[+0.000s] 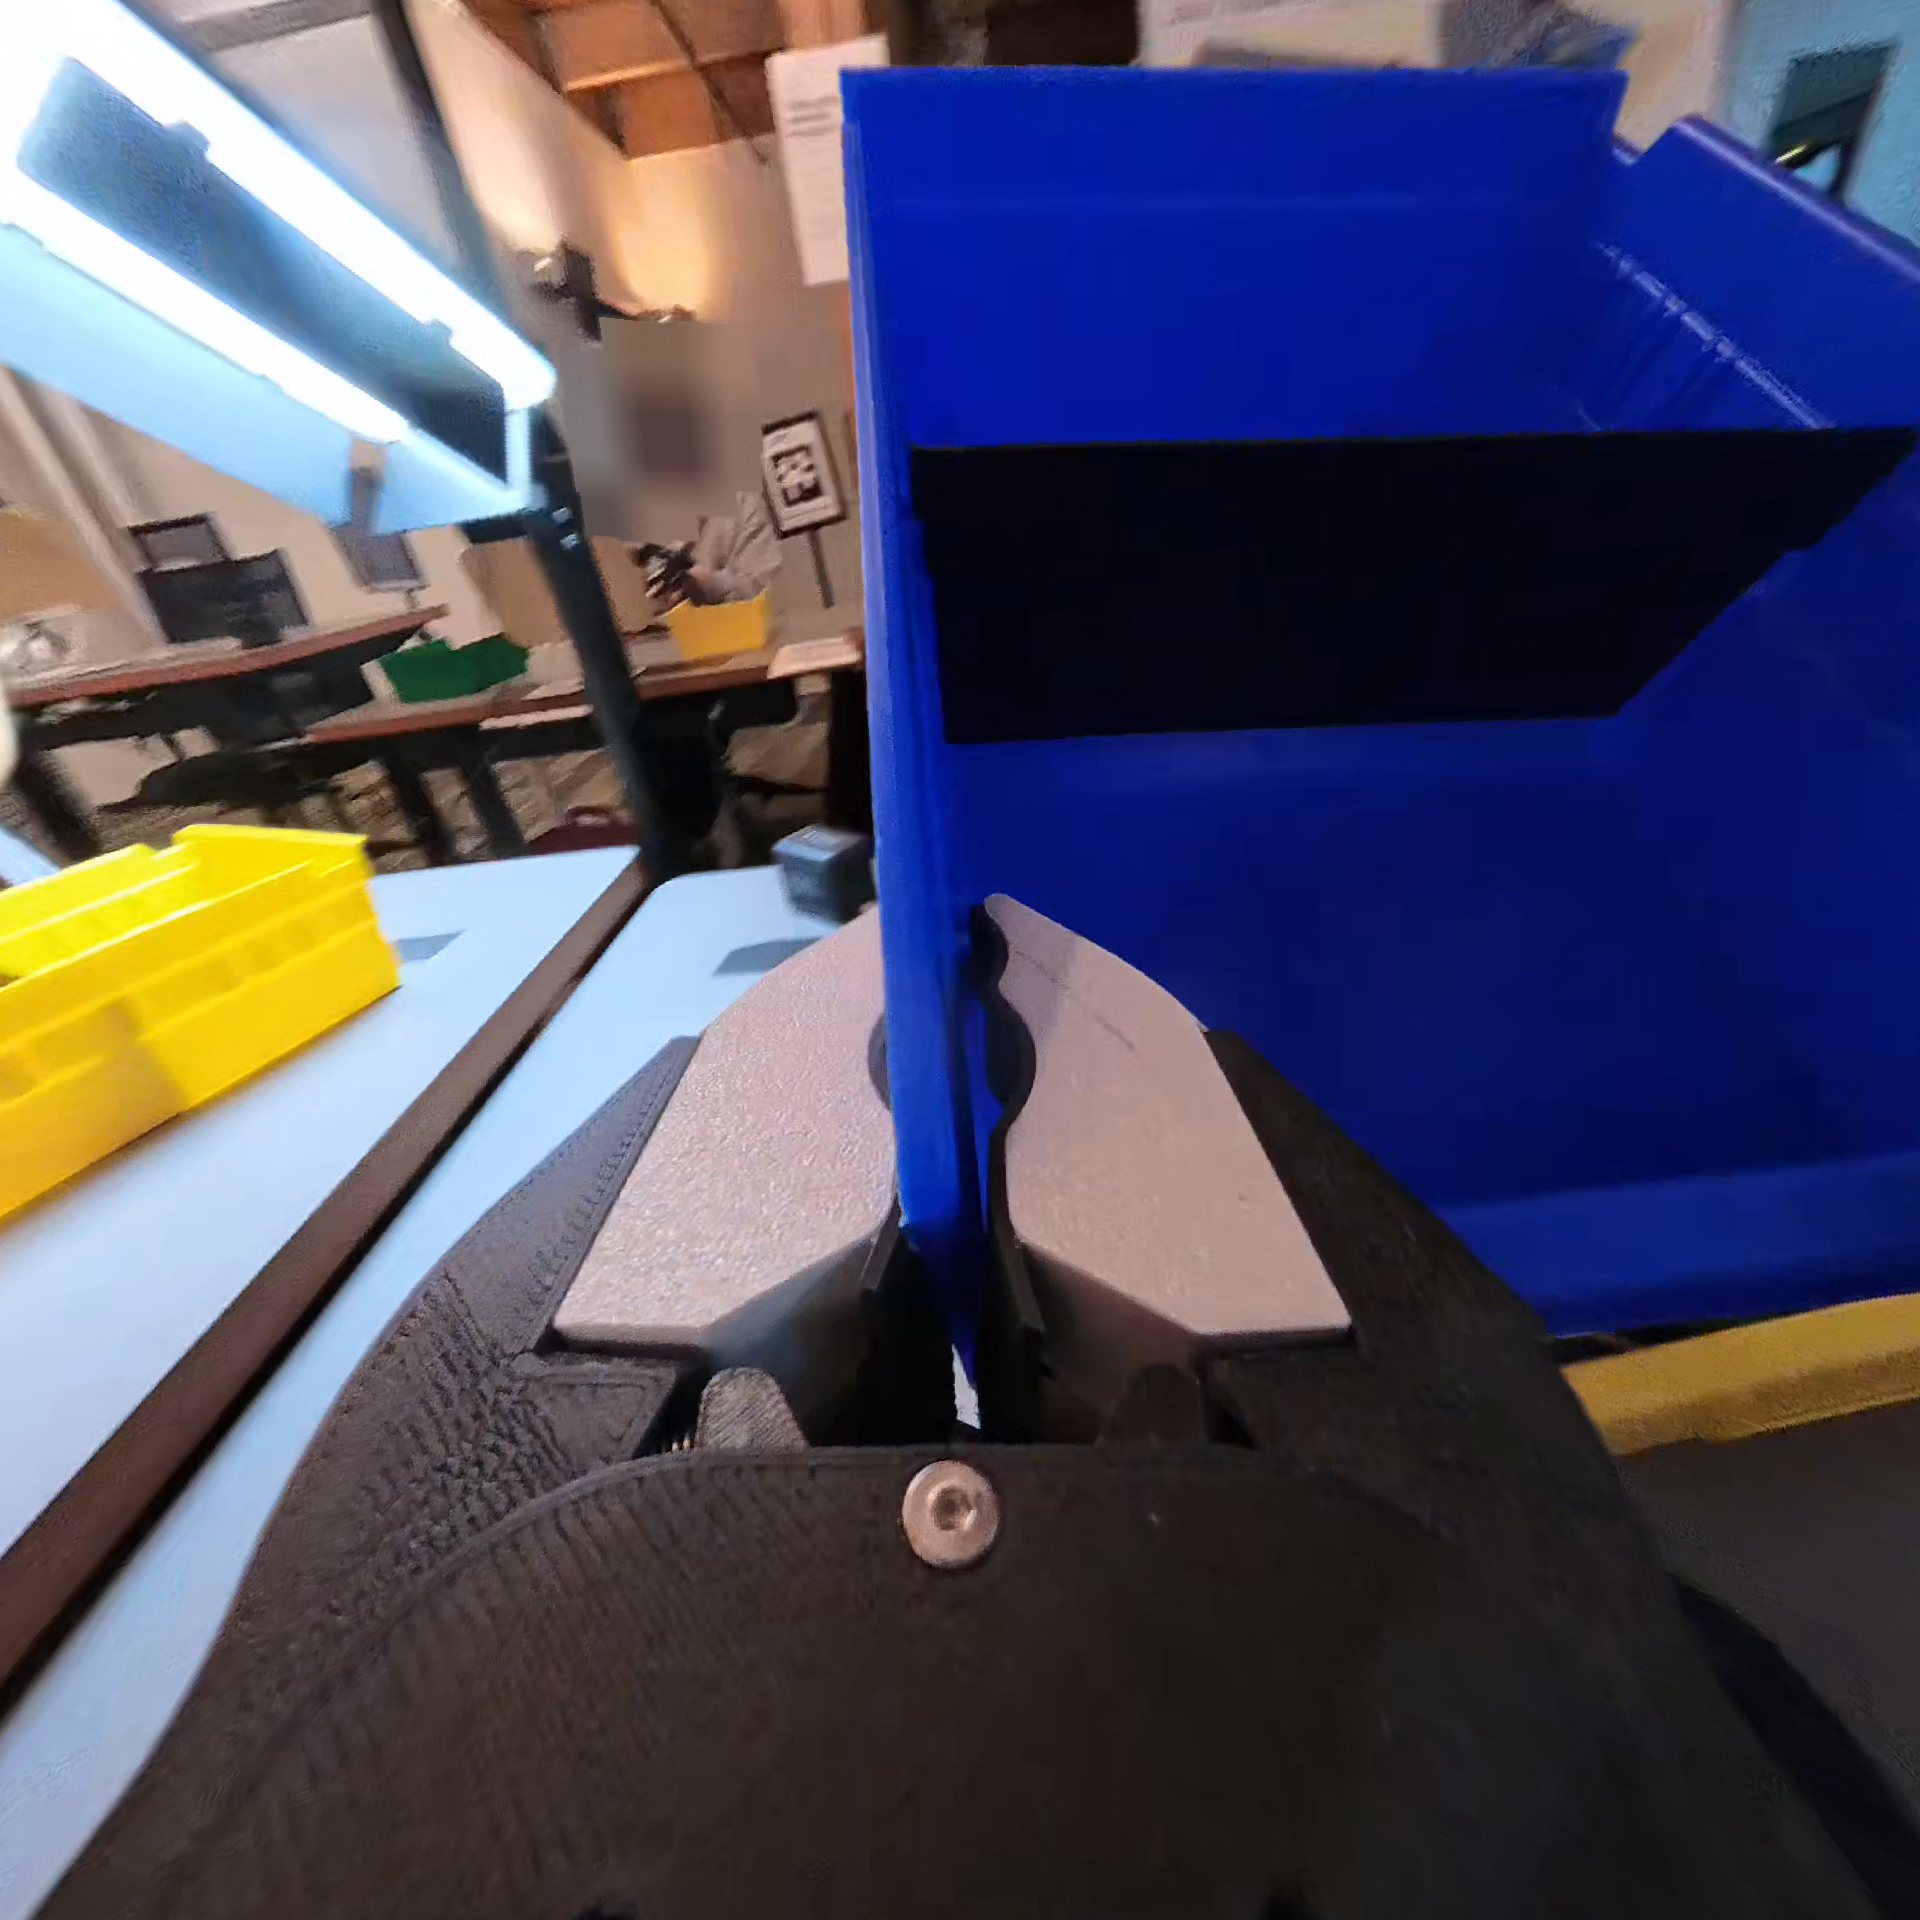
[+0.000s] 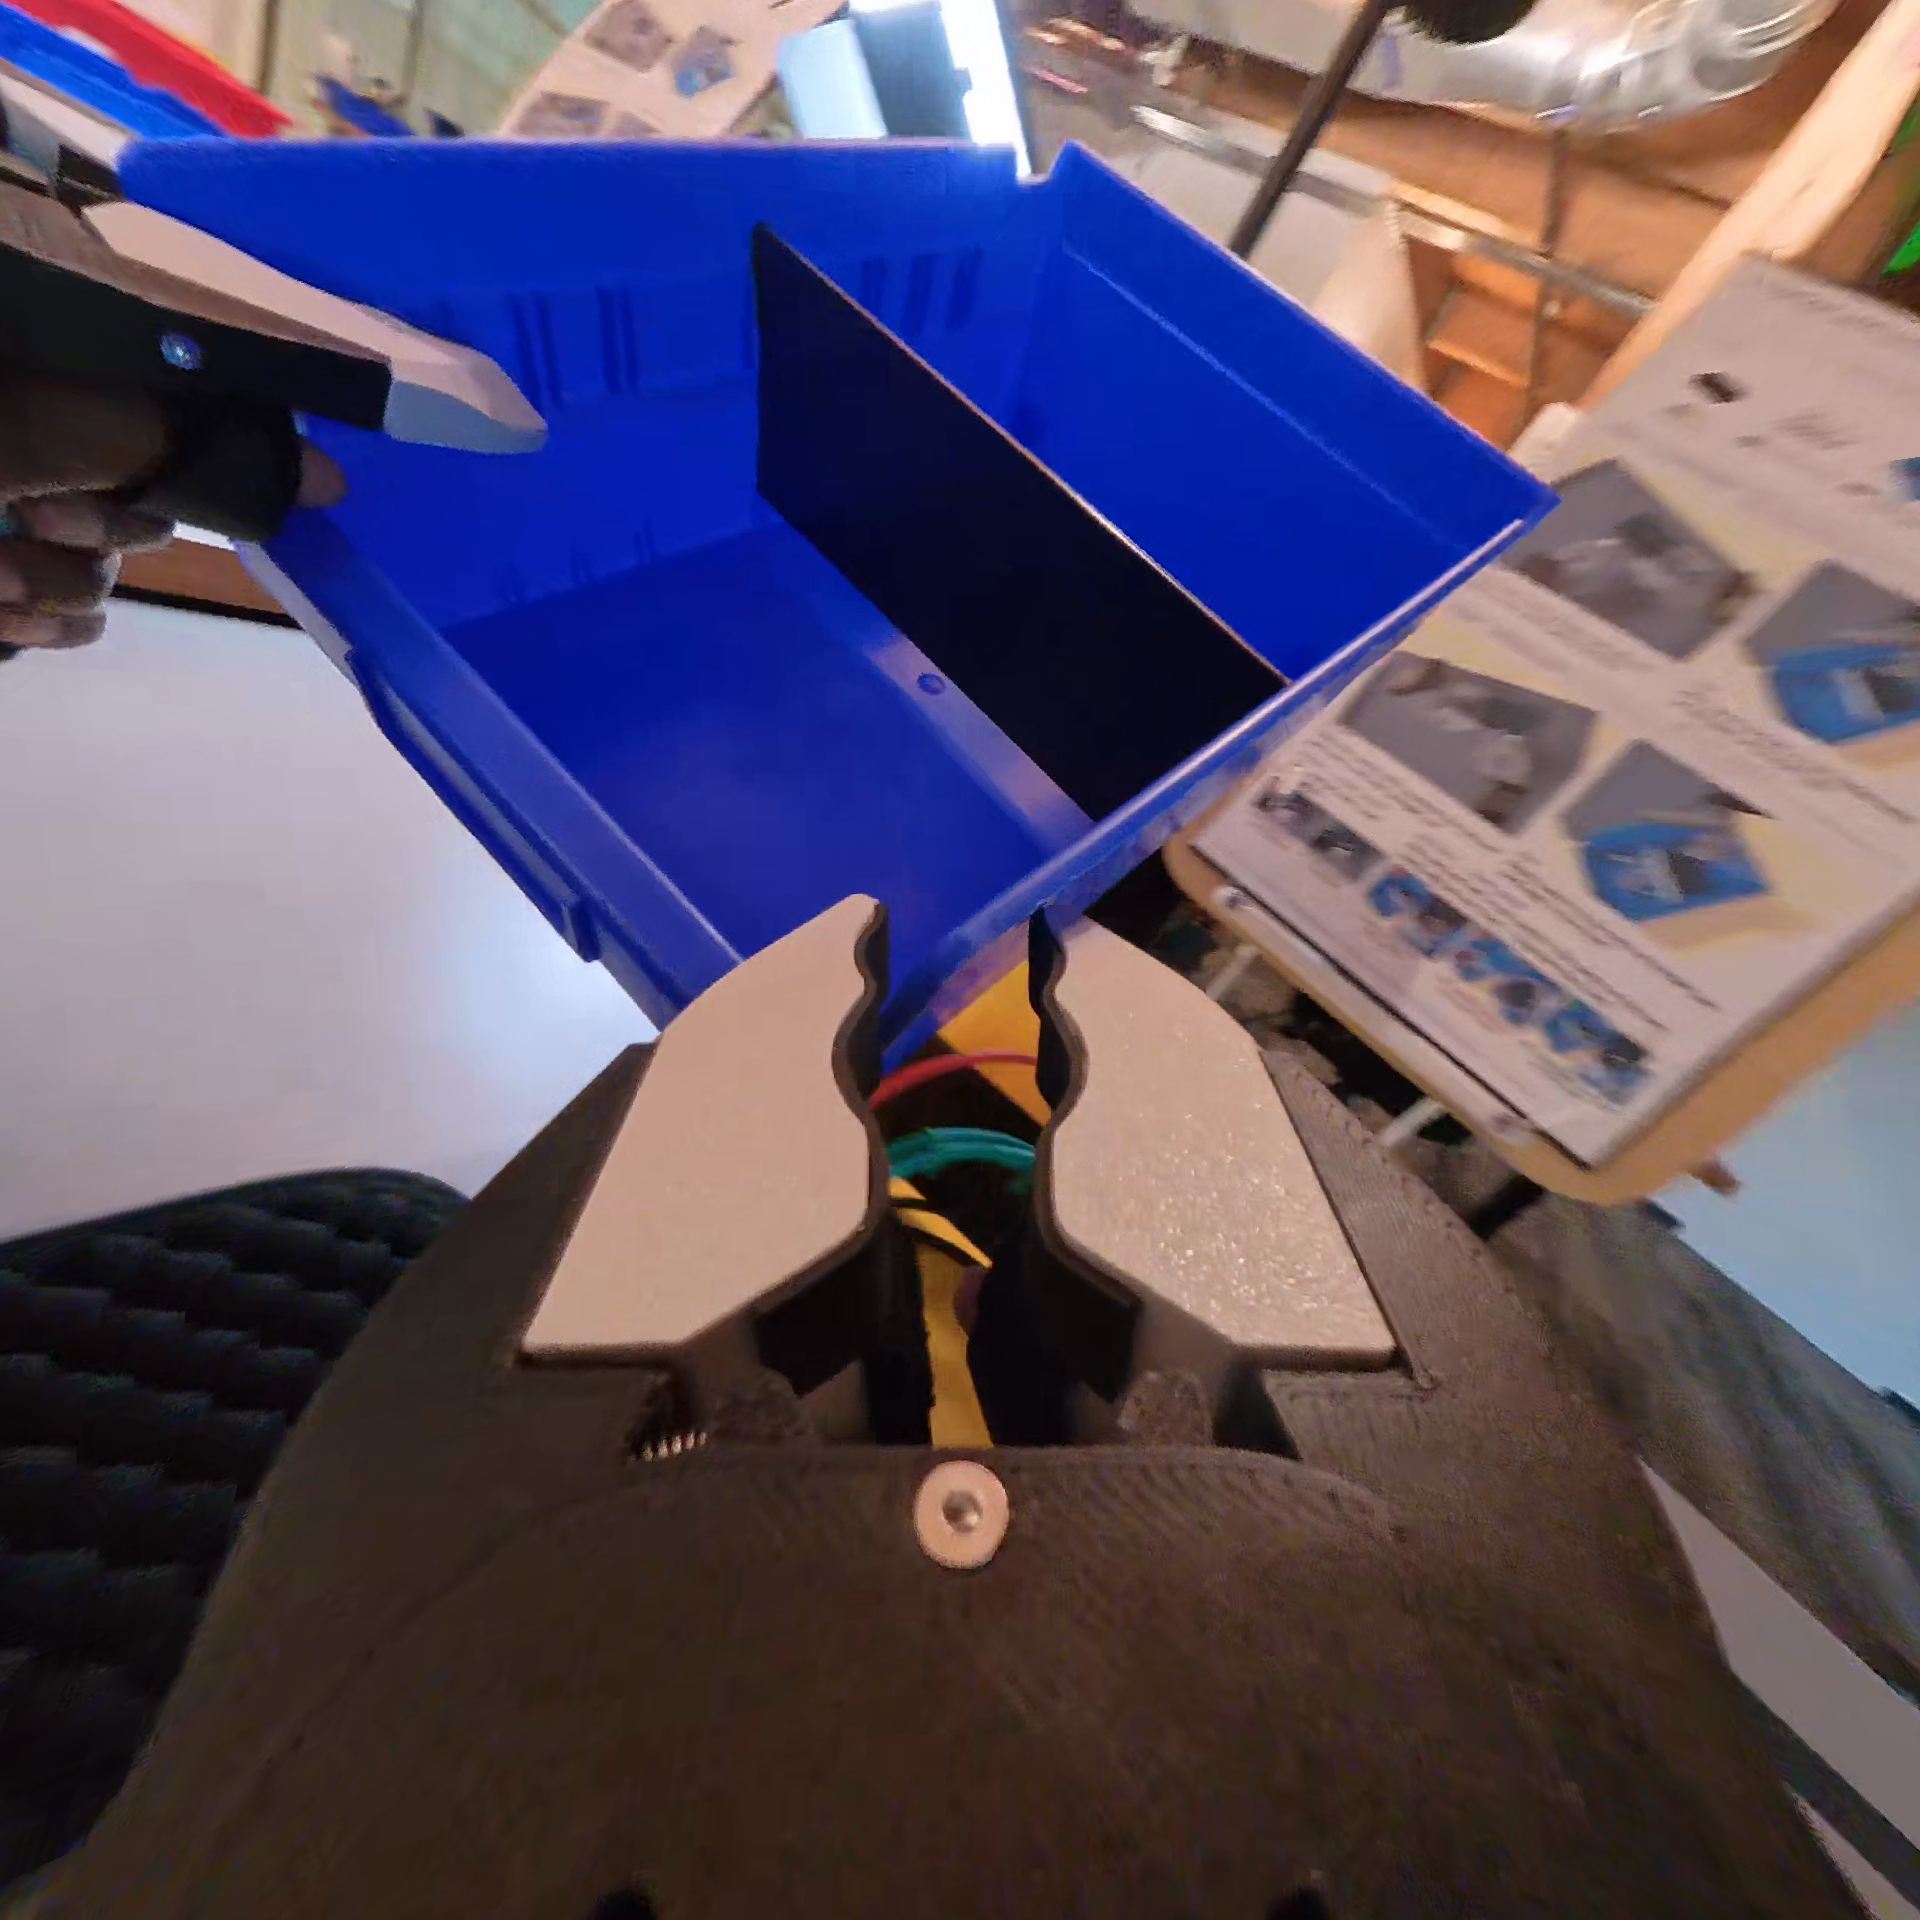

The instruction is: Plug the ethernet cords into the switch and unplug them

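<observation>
An empty blue bin (image 1: 1351,935) with a black divider (image 1: 1351,582) is held tilted in the air. My left gripper (image 1: 940,1039) is shut on the bin's side wall; it also shows at the top left of the right wrist view (image 2: 499,416). My right gripper (image 2: 956,935) is closed on the near corner of the blue bin (image 2: 727,727). Through the gap between its fingers I see red (image 2: 956,1068), green (image 2: 966,1148) and yellow (image 2: 951,1351) cords below. No switch is in view.
A yellow bin (image 1: 187,987) sits on the pale table (image 1: 156,1247) to the left. A light bar (image 1: 260,291) hangs above it. A picture sheet on a board (image 2: 1558,779) stands to the right. A black mesh chair (image 2: 156,1351) is at the lower left. The grippers' ends are close to 20 cm from one another.
</observation>
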The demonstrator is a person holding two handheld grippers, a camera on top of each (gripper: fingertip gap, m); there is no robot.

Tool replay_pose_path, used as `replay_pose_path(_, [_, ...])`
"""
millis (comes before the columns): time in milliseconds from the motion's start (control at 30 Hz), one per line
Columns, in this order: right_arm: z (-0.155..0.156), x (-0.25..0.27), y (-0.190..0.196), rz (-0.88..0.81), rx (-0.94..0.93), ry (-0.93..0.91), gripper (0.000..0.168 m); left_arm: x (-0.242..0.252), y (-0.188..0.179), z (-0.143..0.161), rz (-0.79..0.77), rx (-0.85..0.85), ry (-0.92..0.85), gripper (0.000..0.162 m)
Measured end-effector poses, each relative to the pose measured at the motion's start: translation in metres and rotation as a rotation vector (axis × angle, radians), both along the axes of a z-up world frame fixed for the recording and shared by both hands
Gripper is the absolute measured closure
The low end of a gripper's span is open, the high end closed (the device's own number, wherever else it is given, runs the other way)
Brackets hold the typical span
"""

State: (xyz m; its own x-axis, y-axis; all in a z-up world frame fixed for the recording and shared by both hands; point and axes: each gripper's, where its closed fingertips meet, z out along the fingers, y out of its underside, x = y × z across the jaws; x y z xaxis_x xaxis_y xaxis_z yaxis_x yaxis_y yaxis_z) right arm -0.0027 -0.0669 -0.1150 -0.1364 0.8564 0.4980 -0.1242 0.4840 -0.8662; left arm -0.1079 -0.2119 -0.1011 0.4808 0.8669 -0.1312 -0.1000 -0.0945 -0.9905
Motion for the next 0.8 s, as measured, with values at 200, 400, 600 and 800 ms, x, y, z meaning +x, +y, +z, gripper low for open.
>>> replay_pose_path(200, [0.015,0.054,0.101,-0.265,-0.019,0.047,0.144,0.025,0.13,0.02,-0.23,-0.009,0.055,0.157])
replay_pose_path(400, [0.002,0.115,0.199,-0.493,-0.079,0.006,0.145,0.064,0.259,0.003,-0.461,-0.029,0.001,0.155])
replay_pose_path(600, [-0.044,0.167,0.273,-0.661,-0.15,-0.096,0.146,0.106,0.353,-0.043,-0.597,-0.162,-0.066,0.154])
replay_pose_path(800, [-0.098,0.193,0.321,-0.723,-0.29,-0.16,0.148,0.13,0.406,-0.099,-0.676,-0.274,-0.163,0.149])
